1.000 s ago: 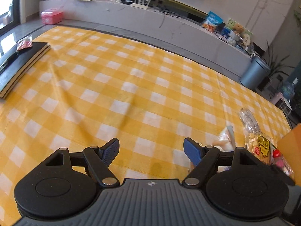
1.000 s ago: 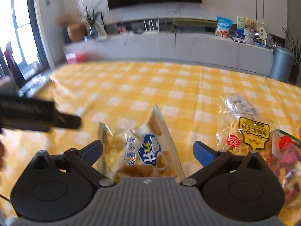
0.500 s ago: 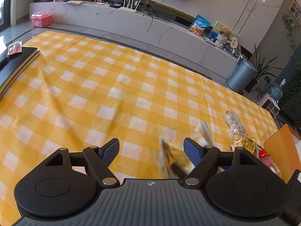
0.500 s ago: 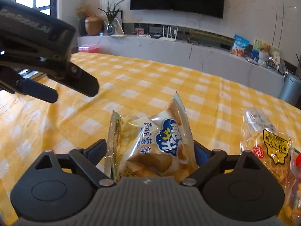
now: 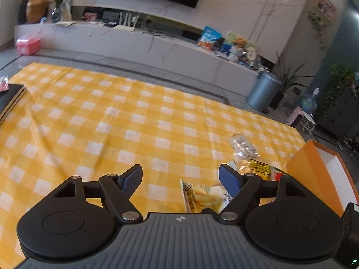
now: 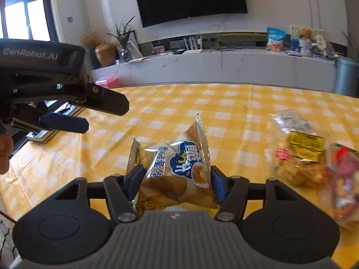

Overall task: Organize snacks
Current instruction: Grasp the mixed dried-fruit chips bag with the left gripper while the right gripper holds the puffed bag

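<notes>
My right gripper (image 6: 176,179) is shut on a yellow potato-stick snack bag (image 6: 177,170) with a blue logo and holds it off the yellow checked cloth. The same bag (image 5: 202,197) shows low in the left wrist view, beside my right finger. My left gripper (image 5: 180,177) is open and empty above the cloth; it also shows at the left of the right wrist view (image 6: 74,112). A clear snack bag with a yellow label (image 6: 296,154) (image 5: 249,159) and a red-topped candy bag (image 6: 345,179) lie at the right.
An open orange box (image 5: 318,172) stands at the cloth's right edge. A black book (image 5: 9,100) lies at the far left. A grey bin (image 5: 262,94) and a white TV bench (image 5: 145,47) stand beyond the cloth on the floor.
My right gripper closed on the potato-stick bag and lifted it. My left gripper rose and swung right, bringing the orange box into view.
</notes>
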